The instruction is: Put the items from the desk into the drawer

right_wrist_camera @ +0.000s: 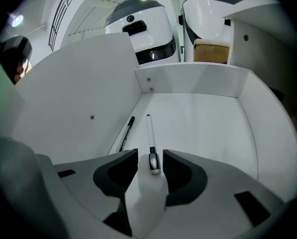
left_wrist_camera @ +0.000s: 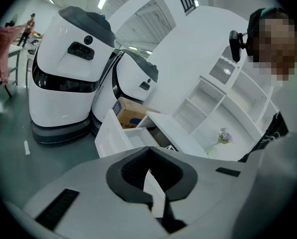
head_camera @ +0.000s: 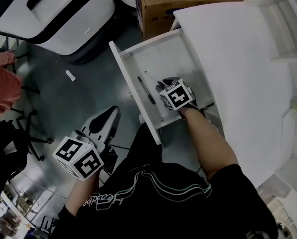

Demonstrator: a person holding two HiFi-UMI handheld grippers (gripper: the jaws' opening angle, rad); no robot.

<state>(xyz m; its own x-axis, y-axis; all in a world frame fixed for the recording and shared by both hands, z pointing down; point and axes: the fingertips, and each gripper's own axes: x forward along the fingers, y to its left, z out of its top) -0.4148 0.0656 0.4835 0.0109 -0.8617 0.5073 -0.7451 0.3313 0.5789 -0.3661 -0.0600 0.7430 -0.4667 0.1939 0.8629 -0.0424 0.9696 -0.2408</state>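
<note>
Right gripper view: the right gripper [right_wrist_camera: 149, 154] points down into the open drawer [right_wrist_camera: 198, 81]. Its jaws stand apart, and the near end of a white marker [right_wrist_camera: 149, 133] lies between them. A slim gap shows on each side, so the pads seem not to press on it, though the curved lens makes this hard to swear to. The marker lies flat on the drawer floor, pointing toward the back wall. A black pen [right_wrist_camera: 127, 131] lies near it on the left, close along the side wall.

Step in hand, as I judge it: letting go of the marker.
- Lift straight up and out along the marker's line, jaws kept wide, so that neither pad drags or rolls it.
- Keep off the pen and the side wall.

Left gripper [left_wrist_camera: 148, 152]: jaw tips pressed together, nothing pinched, held low and well apart from the drawer, beside the person's leg.

Surface: the white desk [head_camera: 238, 59] looks bare on top, save a small flower [left_wrist_camera: 224, 136] near its shelves [head_camera: 282, 24]. Little is likely left to move.

Room:
- grey floor [head_camera: 63, 98] with one small white bit [head_camera: 70, 75] lying on it;
- cardboard box [head_camera: 188, 1] behind the drawer;
- big white machines [left_wrist_camera: 63, 68] beyond.
</note>
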